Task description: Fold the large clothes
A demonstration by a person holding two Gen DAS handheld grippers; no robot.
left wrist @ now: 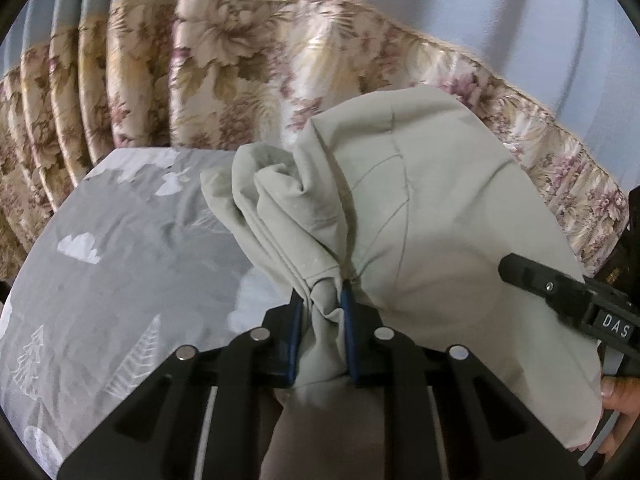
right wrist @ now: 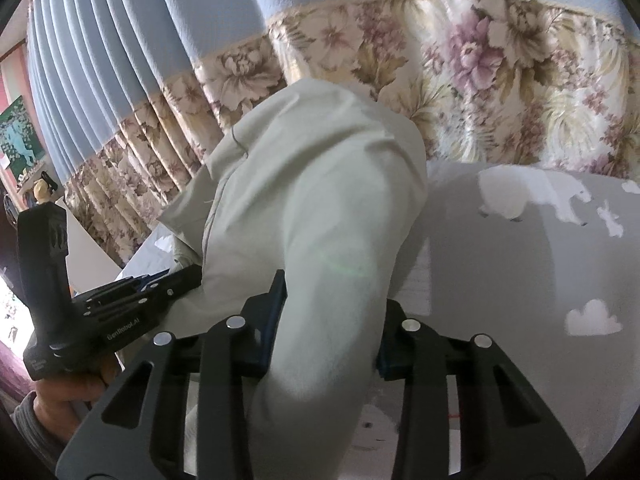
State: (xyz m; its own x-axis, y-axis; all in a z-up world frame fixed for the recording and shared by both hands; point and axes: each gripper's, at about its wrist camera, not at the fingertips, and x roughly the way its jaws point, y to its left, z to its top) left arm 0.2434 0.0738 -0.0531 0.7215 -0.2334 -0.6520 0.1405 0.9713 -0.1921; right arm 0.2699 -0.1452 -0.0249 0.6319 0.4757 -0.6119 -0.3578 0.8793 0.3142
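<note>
Garment (left wrist: 420,208), pale green, hangs bunched over the grey printed bedspread (left wrist: 120,248). Left gripper (left wrist: 322,320) is clamped on a gathered fold; right gripper (right wrist: 326,320) pinches a thicker roll. Keep both grips level, I judge, spreading them apart to tension the cloth.

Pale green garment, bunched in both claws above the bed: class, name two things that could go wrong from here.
1. The left claw pinches only a narrow twist of the garment, which might slip out.
2. The right claw grips a thick roll, so layers may fold crooked onto the grey bedsheet.
</note>
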